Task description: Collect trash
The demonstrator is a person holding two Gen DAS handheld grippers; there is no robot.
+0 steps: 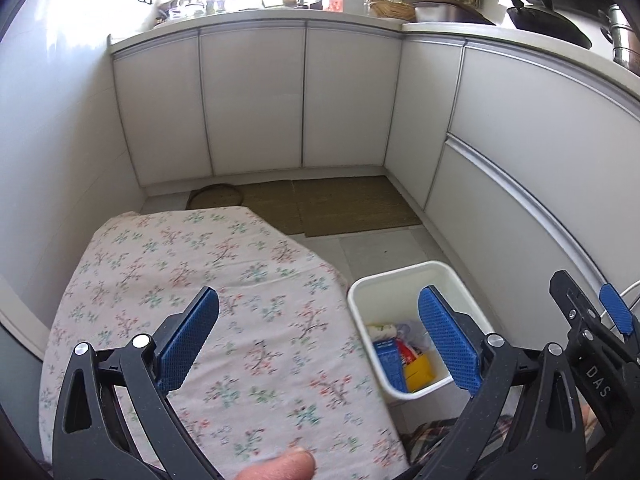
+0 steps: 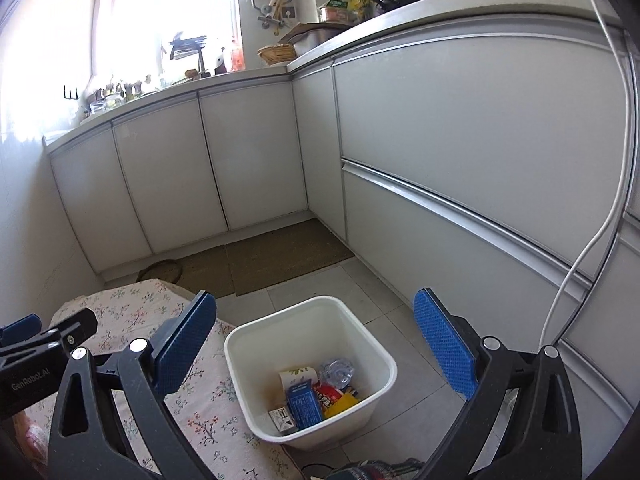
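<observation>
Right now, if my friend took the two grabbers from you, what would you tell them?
Left gripper: open, holding nothing, above the flowered cloth.
Right gripper: open, holding nothing, above the white bin.
The bin stands on the floor tiles right beside the cloth-covered table. In it lie a blue carton, a yellow packet, a red wrapper, a crumpled clear plastic piece and a small paper cup.
Done: that trash is in the bin.
Left: no trash shows on the visible cloth or floor; look around before stopping.
</observation>
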